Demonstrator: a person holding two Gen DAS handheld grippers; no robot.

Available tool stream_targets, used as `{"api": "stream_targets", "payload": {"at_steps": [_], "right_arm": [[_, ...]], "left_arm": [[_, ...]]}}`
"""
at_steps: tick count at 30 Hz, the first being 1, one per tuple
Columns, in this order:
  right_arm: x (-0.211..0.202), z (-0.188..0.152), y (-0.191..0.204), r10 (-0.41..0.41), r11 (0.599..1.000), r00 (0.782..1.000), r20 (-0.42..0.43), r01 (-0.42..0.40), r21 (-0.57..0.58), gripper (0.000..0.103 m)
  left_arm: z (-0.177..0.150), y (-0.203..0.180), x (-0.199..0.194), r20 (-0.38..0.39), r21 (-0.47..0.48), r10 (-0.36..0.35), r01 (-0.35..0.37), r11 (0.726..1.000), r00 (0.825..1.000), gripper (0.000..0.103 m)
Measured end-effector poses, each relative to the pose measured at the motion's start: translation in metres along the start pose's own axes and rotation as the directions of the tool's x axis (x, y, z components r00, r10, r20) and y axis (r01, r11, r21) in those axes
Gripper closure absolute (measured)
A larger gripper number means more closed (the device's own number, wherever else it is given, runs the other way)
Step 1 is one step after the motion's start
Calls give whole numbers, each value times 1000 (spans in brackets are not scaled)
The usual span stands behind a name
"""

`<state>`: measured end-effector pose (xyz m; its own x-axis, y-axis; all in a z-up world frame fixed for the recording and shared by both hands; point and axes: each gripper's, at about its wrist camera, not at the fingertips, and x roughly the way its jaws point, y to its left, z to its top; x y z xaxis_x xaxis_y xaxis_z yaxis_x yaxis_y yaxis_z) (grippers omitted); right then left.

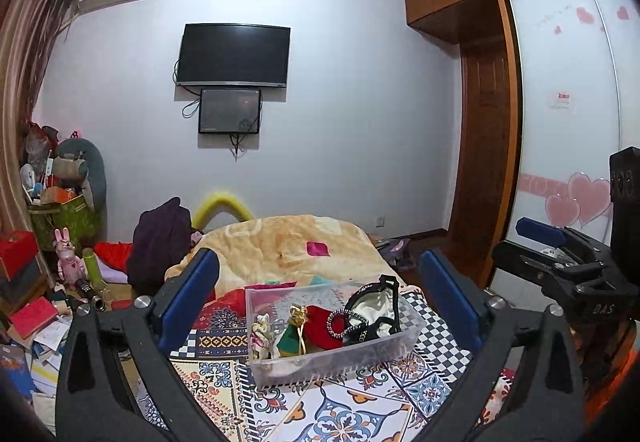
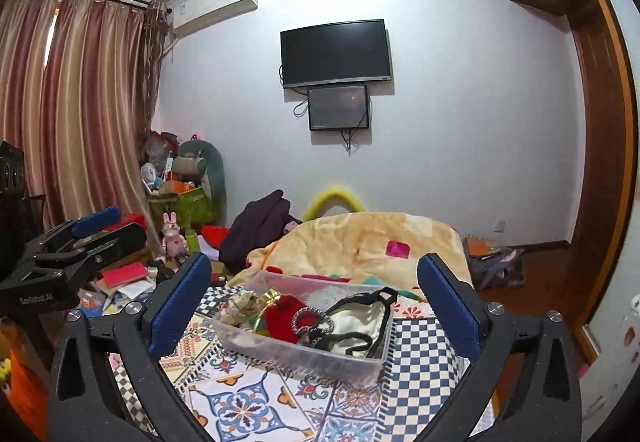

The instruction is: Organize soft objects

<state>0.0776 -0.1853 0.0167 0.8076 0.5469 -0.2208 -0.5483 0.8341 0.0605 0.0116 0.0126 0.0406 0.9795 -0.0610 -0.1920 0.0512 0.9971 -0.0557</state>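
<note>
Inside clear bin, soft items overlap, partly hidden.

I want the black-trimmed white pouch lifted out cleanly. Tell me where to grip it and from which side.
Grip the black strap loop that stands up above the clear bin's rim at the pouch's far right corner. Bring the open right hand-held gripper down from above; the bin walls block a side approach.

Clear bin holding soft items
</note>
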Motion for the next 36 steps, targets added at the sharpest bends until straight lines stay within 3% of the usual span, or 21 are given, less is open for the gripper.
{"api": "stream_targets", "payload": {"at_steps": [36], "right_arm": [[-2, -11, 4, 14, 1000, 1000, -14, -14, 9, 0]], "left_arm": [[-10, -4, 6, -38, -8, 16, -16, 1000, 999, 0]]}}
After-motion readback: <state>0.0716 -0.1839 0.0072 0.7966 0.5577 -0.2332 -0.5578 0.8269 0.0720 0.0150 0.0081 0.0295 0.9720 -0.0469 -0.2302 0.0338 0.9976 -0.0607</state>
